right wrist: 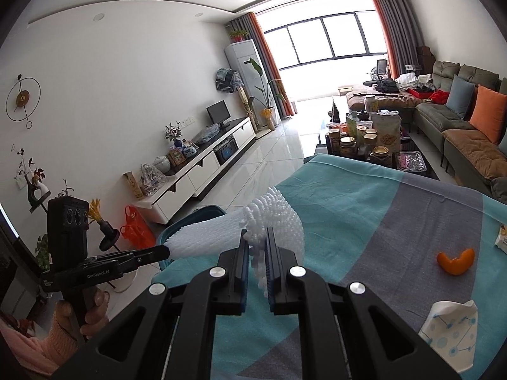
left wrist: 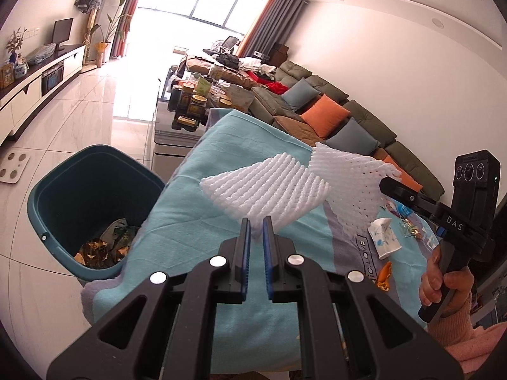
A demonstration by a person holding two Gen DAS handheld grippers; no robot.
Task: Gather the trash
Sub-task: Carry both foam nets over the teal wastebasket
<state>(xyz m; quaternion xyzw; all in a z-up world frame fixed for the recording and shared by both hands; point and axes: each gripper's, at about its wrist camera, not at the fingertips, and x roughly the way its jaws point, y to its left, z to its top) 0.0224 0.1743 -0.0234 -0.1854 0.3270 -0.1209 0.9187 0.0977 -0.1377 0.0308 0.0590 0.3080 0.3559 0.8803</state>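
My left gripper is shut on a flat white foam net sleeve, held above the cloth-covered table. My right gripper is shut on a second white foam net; it shows in the left wrist view at the right gripper's tip. The two nets sit side by side, touching. The teal trash bin stands on the floor left of the table, with trash in its bottom. The left gripper shows in the right wrist view, holding its net over the bin's rim.
On the table lie a crumpled paper cup, an orange peel, a snack wrapper and candy wrappers. A cluttered coffee table stands beyond. A sofa runs along the right wall, a TV cabinet along the left.
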